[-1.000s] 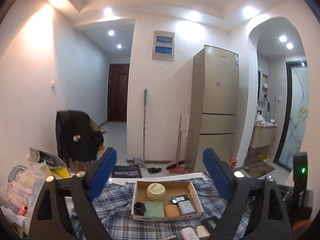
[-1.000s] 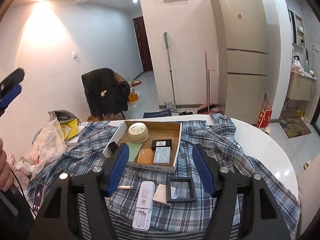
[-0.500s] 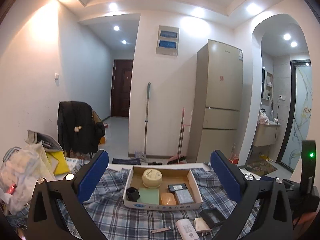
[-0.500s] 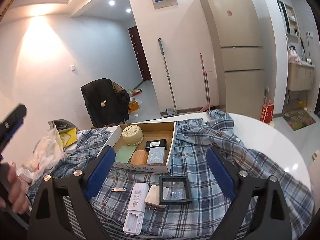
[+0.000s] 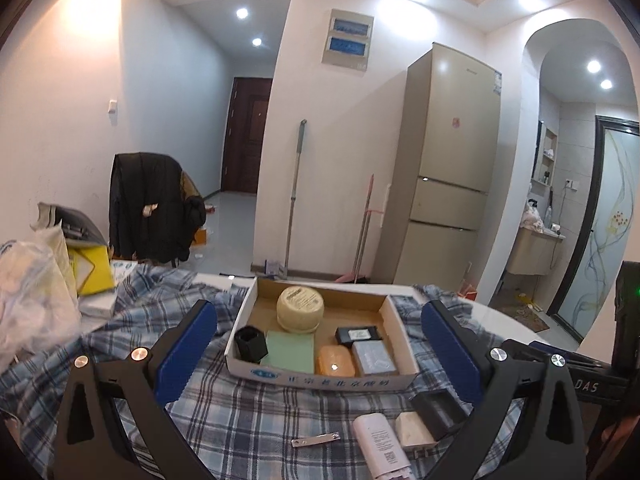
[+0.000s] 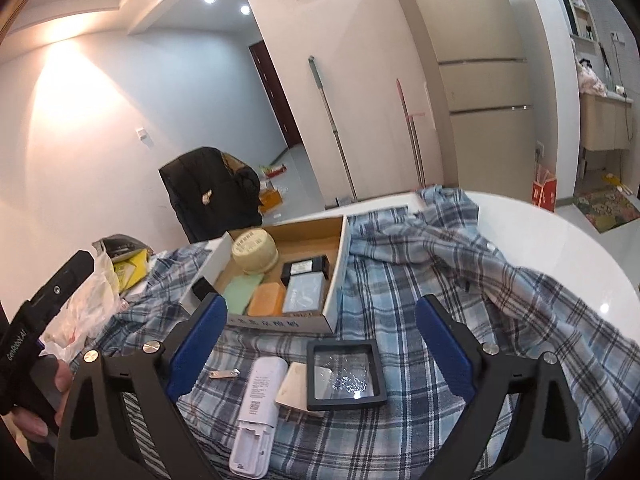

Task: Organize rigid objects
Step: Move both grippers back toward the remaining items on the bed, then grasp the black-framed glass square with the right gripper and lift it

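Four loose things lie on the plaid cloth [image 6: 420, 280] in front of the cardboard box [image 6: 336, 280]: a white remote [image 6: 260, 404], a white plug adapter [image 6: 294, 388], a black display case [image 6: 346, 374] with a clear window, and a nail clipper [image 6: 223, 373]. The box already holds a round cream tin [image 5: 300, 309], a black cup [image 5: 250, 344], a green pad [image 5: 290, 351], an orange bar [image 5: 335, 362] and two small packs.

A second ago both tools hung higher over the table and the right gripper [image 6: 320, 344] had its jaws about half apart; now both have sunk toward the cloth, and the right jaws are opening, nearly as wide as they go, with nothing pinched. The case, adapter and remote sit on the cloth below and between its blue pads [image 6: 198, 344], untouched. The left gripper [image 5: 320, 348] also stands wide and empty, framing the box from the near side.

To my eye that widening and drop is the run-up to a pick, most likely the display case, which looks broad enough to need those spread jaws. Nothing loose has gone into the box yet.
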`<action>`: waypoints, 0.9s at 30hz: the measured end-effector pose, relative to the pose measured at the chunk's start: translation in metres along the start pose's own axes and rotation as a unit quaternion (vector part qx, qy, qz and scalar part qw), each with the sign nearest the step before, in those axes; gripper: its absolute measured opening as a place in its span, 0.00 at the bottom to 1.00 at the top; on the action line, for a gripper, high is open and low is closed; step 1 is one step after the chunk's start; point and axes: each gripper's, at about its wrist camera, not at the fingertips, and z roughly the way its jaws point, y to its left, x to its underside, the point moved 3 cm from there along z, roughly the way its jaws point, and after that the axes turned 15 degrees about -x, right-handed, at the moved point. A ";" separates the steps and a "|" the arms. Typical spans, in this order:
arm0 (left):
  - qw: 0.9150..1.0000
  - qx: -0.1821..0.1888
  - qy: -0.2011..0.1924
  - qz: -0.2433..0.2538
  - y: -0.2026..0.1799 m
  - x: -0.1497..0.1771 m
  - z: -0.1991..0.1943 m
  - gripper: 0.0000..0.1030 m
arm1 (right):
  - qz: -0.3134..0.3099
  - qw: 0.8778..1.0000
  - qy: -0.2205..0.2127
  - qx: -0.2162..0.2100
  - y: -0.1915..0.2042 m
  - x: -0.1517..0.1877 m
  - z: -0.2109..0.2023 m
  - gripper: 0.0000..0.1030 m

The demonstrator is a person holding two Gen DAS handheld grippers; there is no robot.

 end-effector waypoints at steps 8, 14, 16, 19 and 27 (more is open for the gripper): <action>0.997 -0.047 0.016 0.061 -0.011 0.044 0.031 1.00 | 0.012 0.999 0.034 0.002 -0.017 0.018 0.024 0.92; 0.996 -0.039 0.016 0.079 -0.019 0.050 0.033 1.00 | 0.008 0.998 0.052 0.021 -0.022 0.026 0.033 0.92; 0.996 -0.040 0.017 0.080 -0.019 0.051 0.033 1.00 | 0.005 0.998 0.058 0.029 -0.023 0.028 0.037 0.91; 0.996 -0.040 0.027 0.081 -0.019 0.052 0.036 1.00 | 0.001 0.996 0.078 0.036 -0.025 0.035 0.048 0.89; 0.996 -0.035 0.047 0.064 -0.012 0.053 0.043 1.00 | 0.016 0.993 0.117 0.020 -0.034 0.046 0.064 0.75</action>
